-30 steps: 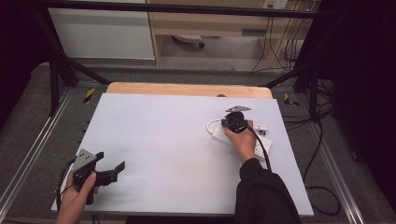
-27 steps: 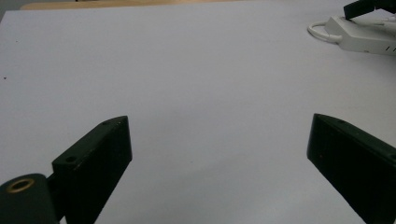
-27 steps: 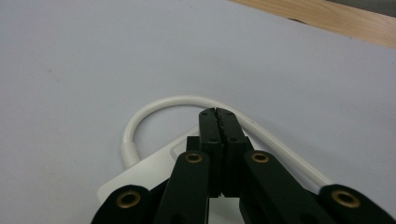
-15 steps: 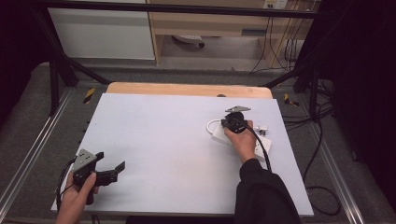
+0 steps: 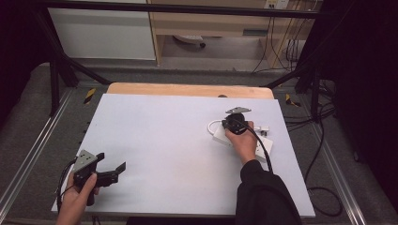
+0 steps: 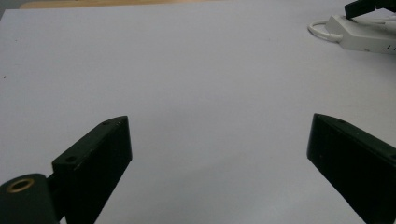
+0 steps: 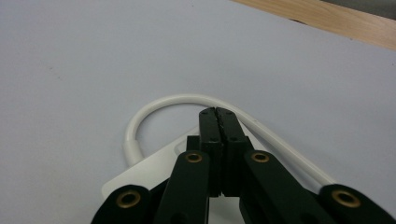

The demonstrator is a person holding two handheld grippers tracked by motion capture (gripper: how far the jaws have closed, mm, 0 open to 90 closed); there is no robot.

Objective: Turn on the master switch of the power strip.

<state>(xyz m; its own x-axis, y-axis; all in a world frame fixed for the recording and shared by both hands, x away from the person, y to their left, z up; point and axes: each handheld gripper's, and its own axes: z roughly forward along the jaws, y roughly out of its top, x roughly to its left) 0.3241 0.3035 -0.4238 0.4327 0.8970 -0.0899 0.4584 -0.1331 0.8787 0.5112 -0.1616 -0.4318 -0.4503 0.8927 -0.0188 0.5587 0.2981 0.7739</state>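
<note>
On the white table [image 5: 178, 140], right of centre: white power strip [image 5: 220, 137] lying flat, its white cord [image 7: 163, 105] looping from one end. Directly above it, right gripper [image 5: 233, 123], jaws pressed together, nothing seen between them, tips over the cord's loop. Near the front left corner, well apart from the strip: left gripper [image 5: 112, 173], jaws spread wide over bare tabletop. Beyond the far edge, a strip of bare wood [image 5: 187, 90].

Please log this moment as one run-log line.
left tool: open, near table corner | right tool: shut, over power strip | cable: looped
</note>
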